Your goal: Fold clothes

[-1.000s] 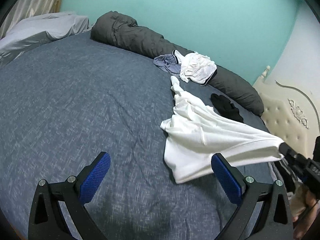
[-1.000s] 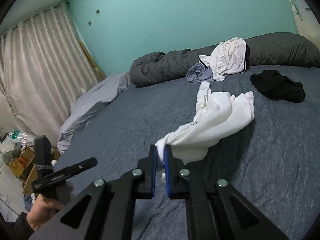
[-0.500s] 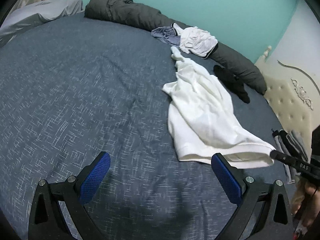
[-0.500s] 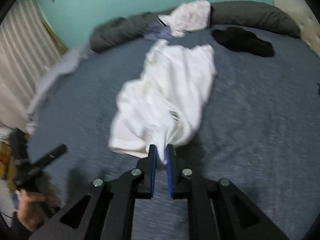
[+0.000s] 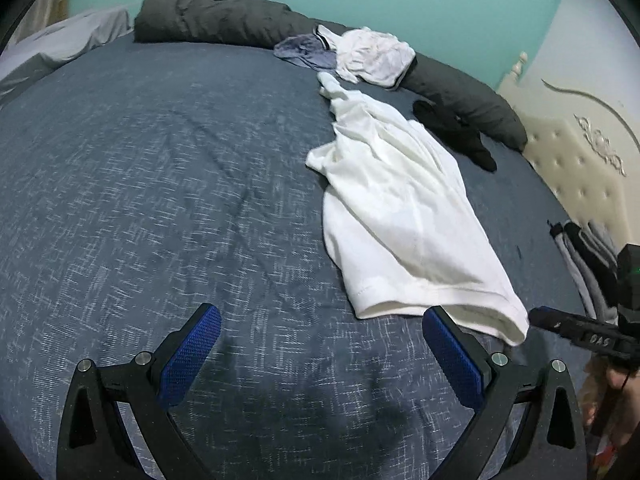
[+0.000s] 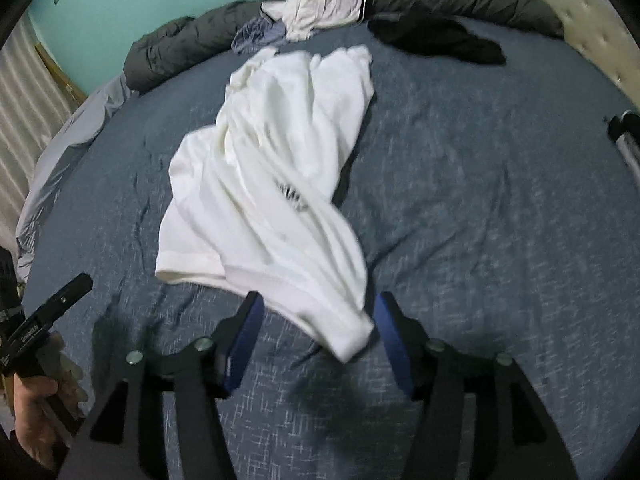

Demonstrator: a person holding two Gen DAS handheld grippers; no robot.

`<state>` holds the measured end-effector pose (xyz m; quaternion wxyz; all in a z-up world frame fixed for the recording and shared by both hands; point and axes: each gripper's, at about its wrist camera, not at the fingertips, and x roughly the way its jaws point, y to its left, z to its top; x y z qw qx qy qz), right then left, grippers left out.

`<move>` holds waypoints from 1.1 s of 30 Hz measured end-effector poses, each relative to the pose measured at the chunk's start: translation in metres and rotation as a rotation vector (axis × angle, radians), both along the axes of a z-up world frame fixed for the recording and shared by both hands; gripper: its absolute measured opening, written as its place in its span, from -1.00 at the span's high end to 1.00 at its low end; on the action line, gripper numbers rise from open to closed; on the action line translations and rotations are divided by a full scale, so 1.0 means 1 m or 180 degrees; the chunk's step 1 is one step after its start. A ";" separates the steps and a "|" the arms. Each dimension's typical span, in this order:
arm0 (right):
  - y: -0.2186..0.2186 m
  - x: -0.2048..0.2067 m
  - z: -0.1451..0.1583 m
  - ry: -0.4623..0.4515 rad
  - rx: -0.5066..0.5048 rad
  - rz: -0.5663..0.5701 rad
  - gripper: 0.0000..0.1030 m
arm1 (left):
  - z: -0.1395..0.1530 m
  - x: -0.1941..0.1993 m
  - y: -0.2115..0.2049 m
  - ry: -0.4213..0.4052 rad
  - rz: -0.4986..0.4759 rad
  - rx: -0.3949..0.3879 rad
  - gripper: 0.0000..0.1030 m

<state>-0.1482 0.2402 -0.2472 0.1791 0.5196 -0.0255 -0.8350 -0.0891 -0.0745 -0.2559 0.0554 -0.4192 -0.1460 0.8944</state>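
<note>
A white T-shirt [image 5: 396, 208] [image 6: 264, 176] lies crumpled lengthwise on the blue-grey bedspread [image 5: 160, 184] [image 6: 500, 200], hem nearest me. My right gripper [image 6: 318, 332] stands open, its blue pads either side of the hem corner, which droops between them. In the left wrist view the right gripper's tip [image 5: 560, 324] sits just beyond that hem corner. My left gripper [image 5: 320, 356] is open over bare bedspread, its right pad close to the hem. A small dark print [image 6: 290, 192] shows on the shirt.
A pale crumpled garment [image 5: 376, 58], a blue-grey one [image 5: 306, 52] and a black one [image 5: 456, 128] lie at the far side by a rolled dark duvet [image 5: 224, 20]. A padded cream headboard [image 5: 576, 160] stands right. Folded grey clothes [image 5: 588, 256] lie at the bed's right edge.
The right gripper has opened and let go of the shirt hem, which has dropped onto the bed. Both grippers have come lower and closer to the bedspread.
</note>
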 end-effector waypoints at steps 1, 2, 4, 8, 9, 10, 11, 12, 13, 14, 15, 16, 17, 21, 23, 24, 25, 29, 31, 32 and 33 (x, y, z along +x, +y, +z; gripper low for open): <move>-0.001 0.000 -0.004 -0.0018 0.0031 0.0015 -0.17 | -0.001 -0.001 0.003 -0.0014 -0.0041 -0.0003 -0.99; -0.002 0.001 -0.008 -0.0037 0.0063 0.0030 -0.17 | -0.002 -0.003 0.007 -0.0029 -0.0085 -0.0008 -0.99; -0.003 0.001 -0.016 -0.0073 0.0125 0.0060 -0.17 | -0.004 -0.006 0.015 -0.0037 -0.0163 -0.0016 -0.99; 0.009 -0.002 -0.024 -0.0129 0.0010 -0.0102 -0.17 | -0.009 -0.016 0.040 -0.0050 -0.0341 -0.0089 -0.99; 0.013 -0.002 -0.025 -0.0141 -0.0041 -0.0151 -0.20 | -0.011 -0.019 0.045 -0.0050 -0.0385 -0.0108 -0.99; 0.017 -0.003 -0.027 -0.0153 -0.0092 -0.0201 -0.24 | -0.012 -0.021 0.050 -0.0050 -0.0428 -0.0127 -0.99; 0.022 -0.003 -0.028 -0.0165 -0.0143 -0.0250 -0.25 | -0.014 -0.024 0.056 -0.0056 -0.0467 -0.0154 -0.99; 0.024 -0.003 -0.029 -0.0160 -0.0175 -0.0275 -0.25 | -0.016 -0.027 0.062 -0.0064 -0.0504 -0.0179 -0.99; 0.027 -0.002 -0.030 -0.0149 -0.0199 -0.0290 -0.25 | -0.018 -0.030 0.066 -0.0082 -0.0535 -0.0196 -0.99; 0.029 -0.002 -0.031 -0.0138 -0.0224 -0.0305 -0.26 | -0.020 -0.033 0.071 -0.0101 -0.0572 -0.0205 -0.99; 0.031 -0.001 -0.032 -0.0127 -0.0249 -0.0321 -0.27 | -0.023 -0.037 0.076 -0.0119 -0.0613 -0.0202 -0.99; 0.034 -0.001 -0.032 -0.0116 -0.0273 -0.0336 -0.28 | -0.025 -0.040 0.079 -0.0132 -0.0646 -0.0195 -0.98; 0.036 0.000 -0.033 -0.0105 -0.0298 -0.0351 -0.28 | -0.026 -0.044 0.082 -0.0144 -0.0679 -0.0193 -0.95; 0.045 0.002 -0.036 -0.0061 -0.0396 -0.0413 -0.32 | -0.032 -0.053 0.098 -0.0159 -0.0847 -0.0342 -0.74; 0.050 0.003 -0.038 -0.0039 -0.0445 -0.0444 -0.32 | -0.035 -0.056 0.103 -0.0166 -0.0891 -0.0371 -0.67; 0.052 0.003 -0.039 -0.0028 -0.0470 -0.0459 -0.33 | -0.037 -0.057 0.105 -0.0171 -0.0919 -0.0407 -0.57; 0.054 0.004 -0.040 -0.0017 -0.0495 -0.0474 -0.33 | -0.039 -0.058 0.108 -0.0177 -0.0947 -0.0443 -0.48; 0.062 0.009 -0.042 0.0056 -0.0573 -0.0536 -0.34 | -0.050 -0.063 0.117 -0.0240 -0.1090 -0.0502 -0.13; 0.065 0.014 -0.043 0.0111 -0.0599 -0.0568 -0.34 | -0.055 -0.064 0.116 -0.0266 -0.1055 -0.0512 0.10; 0.067 0.017 -0.043 0.0139 -0.0612 -0.0583 -0.34 | -0.054 -0.064 0.113 -0.0262 -0.1028 -0.0476 0.25; 0.068 0.020 -0.044 0.0167 -0.0625 -0.0599 -0.34 | -0.054 -0.063 0.109 -0.0258 -0.1003 -0.0439 0.36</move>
